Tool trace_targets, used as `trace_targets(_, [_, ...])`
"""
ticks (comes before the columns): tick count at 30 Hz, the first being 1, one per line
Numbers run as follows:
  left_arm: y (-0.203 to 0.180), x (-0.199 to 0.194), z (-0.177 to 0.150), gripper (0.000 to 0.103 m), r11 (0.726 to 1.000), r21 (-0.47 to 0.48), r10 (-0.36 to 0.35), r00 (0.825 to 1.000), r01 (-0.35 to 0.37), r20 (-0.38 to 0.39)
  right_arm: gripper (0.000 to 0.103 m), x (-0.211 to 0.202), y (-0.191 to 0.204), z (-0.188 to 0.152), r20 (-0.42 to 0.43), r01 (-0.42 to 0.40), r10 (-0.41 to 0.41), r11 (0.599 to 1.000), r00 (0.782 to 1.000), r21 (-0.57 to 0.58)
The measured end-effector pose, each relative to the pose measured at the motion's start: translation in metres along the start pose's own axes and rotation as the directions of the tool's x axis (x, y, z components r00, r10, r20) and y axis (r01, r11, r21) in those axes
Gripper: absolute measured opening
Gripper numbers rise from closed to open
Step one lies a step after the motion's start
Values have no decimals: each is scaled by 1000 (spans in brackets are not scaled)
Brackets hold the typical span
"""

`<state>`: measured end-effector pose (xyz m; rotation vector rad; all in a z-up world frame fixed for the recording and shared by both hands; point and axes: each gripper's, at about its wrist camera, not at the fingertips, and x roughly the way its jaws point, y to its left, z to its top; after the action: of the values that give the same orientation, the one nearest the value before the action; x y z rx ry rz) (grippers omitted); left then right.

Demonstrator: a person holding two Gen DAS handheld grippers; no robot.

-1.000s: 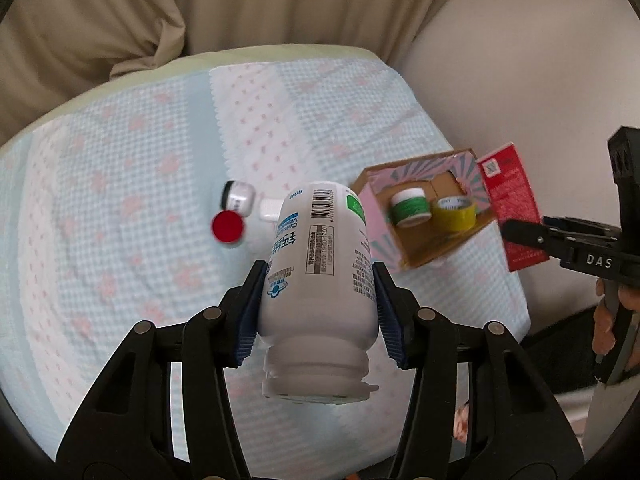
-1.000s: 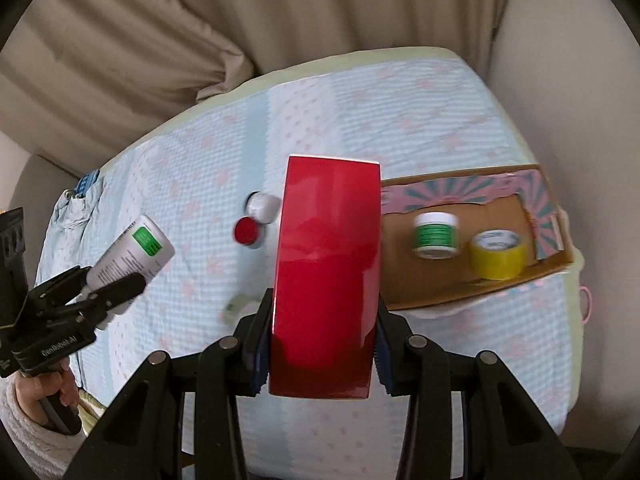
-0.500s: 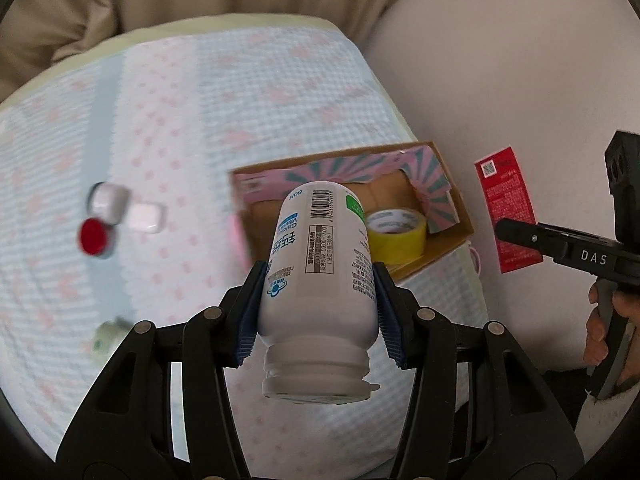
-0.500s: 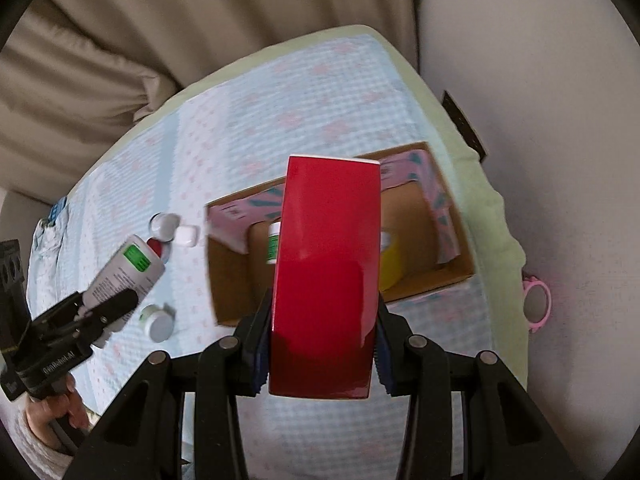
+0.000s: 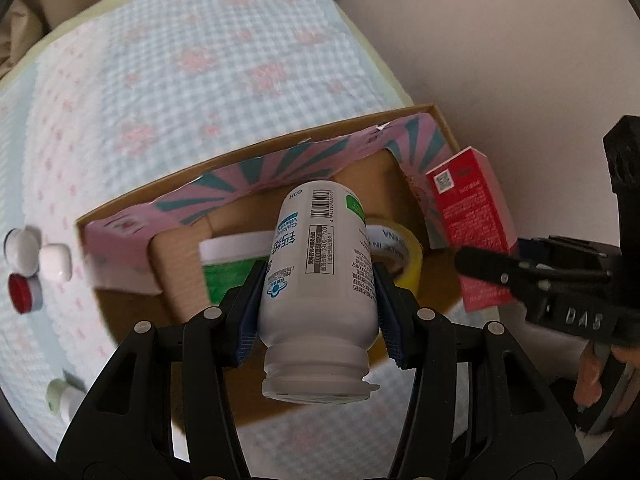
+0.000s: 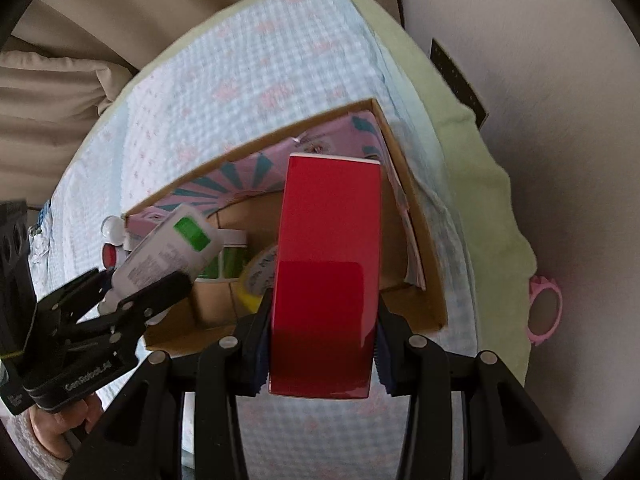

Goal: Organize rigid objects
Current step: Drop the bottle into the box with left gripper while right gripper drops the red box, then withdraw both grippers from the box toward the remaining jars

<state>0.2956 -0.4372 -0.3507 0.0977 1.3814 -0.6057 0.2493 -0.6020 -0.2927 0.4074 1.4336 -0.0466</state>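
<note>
My left gripper (image 5: 320, 312) is shut on a white bottle (image 5: 320, 264) with a barcode label, held above the open cardboard box (image 5: 280, 142) with its pink and teal flaps. My right gripper (image 6: 320, 344) is shut on a red box (image 6: 326, 272), held over the right part of the same cardboard box (image 6: 412, 200). Inside the box lie a green-labelled white jar (image 5: 228, 264) and a yellow tape roll (image 5: 400, 256). The left gripper with the bottle (image 6: 168, 248) shows in the right wrist view, and the red box (image 5: 468, 224) in the left wrist view.
The cardboard box sits on a bed with a blue checked cover (image 5: 180, 72). Left of the box lie small white items (image 5: 52, 260), a red-capped one (image 5: 22, 292) and a small white-green one (image 5: 64, 396). A wall (image 6: 540, 100) rises on the right. A pink ring (image 6: 544, 308) lies by the bed edge.
Both grippers have moved right and closer to the cardboard box with their loads; the box now fills the middle of both views, and the small items on the cover have slid left.
</note>
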Motion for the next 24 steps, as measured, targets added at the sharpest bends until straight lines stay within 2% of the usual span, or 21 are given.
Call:
trace_targets(8, [-4,18,16,49,996,65,68,997,-66,-37,40,23,-6,18,-41,-35,35,999,999,-10])
trace_targets(9, [-7,14,15,65,994,76,82,996,-79,-30,40,23,-5,21,-39,-33,32,999,999,-9])
trace_targets(10, [-8,11,16,103,992,88,97,995,-95,-23,45,23,-6,25,-28,-27,26,1000,999,-8])
trace_targets(11, [-10,8,16,101,988,102,116,993,-114,-14,51,22,-7,30,-16,-35,35,999,999,-2])
trace_targets(12, [-11,4,14,103,984,118,135,991,-134,1,74,21,-8,33,-7,-43,43,999,999,12])
trace_targets(13, [-12,2,13,103,978,137,158,987,-158,8,102,19,-10,37,7,-41,41,999,999,27])
trace_targets(15, [-11,1,11,103,971,158,179,984,-179,10,103,14,-10,38,50,-33,32,999,998,35])
trace_targets(24, [-2,-6,3,103,978,129,163,987,-162,4,103,19,0,27,47,-2,1,1000,999,11])
